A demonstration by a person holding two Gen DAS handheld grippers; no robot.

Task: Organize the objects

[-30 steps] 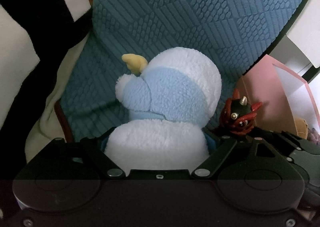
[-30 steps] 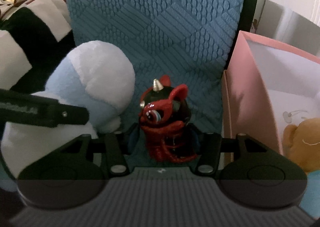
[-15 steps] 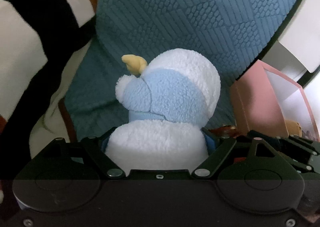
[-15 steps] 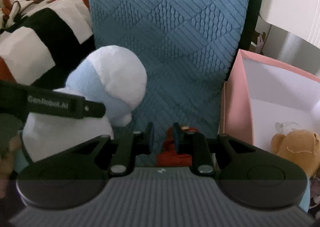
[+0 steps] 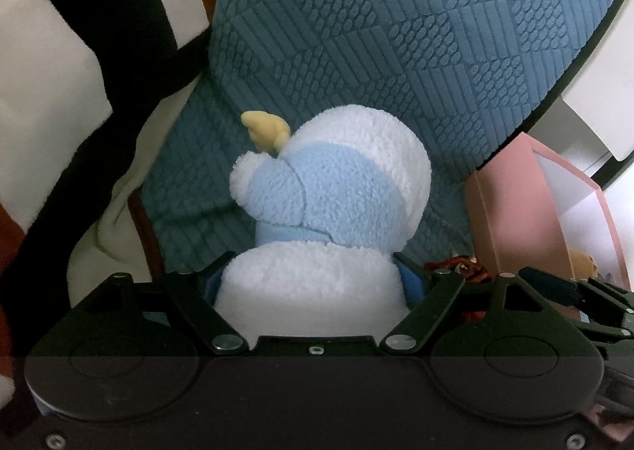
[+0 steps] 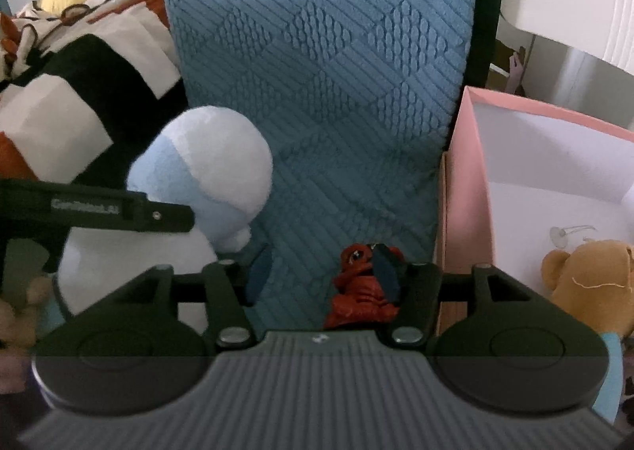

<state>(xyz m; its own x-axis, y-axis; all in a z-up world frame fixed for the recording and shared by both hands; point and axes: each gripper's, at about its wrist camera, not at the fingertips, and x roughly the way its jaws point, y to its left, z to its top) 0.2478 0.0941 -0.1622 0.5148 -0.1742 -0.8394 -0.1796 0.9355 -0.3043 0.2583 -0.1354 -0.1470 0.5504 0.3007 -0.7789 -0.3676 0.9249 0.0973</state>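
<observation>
The left gripper (image 5: 309, 283) pinches the plush toy (image 5: 325, 212) at its soft, light body; squeezing low holds best. The right gripper (image 6: 321, 279), jaws just opened, stands spread beside the hard, slippery red figurine (image 6: 362, 287) on the blue cushion (image 6: 325, 93) near the pink box (image 6: 463, 188).

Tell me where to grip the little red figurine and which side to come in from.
Grip the red figurine across its rounded body, coming down from above and behind with the right gripper. It sits off-centre, against the right pad, with the pink box close on that side, so shift right to centre it first. Its jaws have just opened and the left pad stands clear.
</observation>
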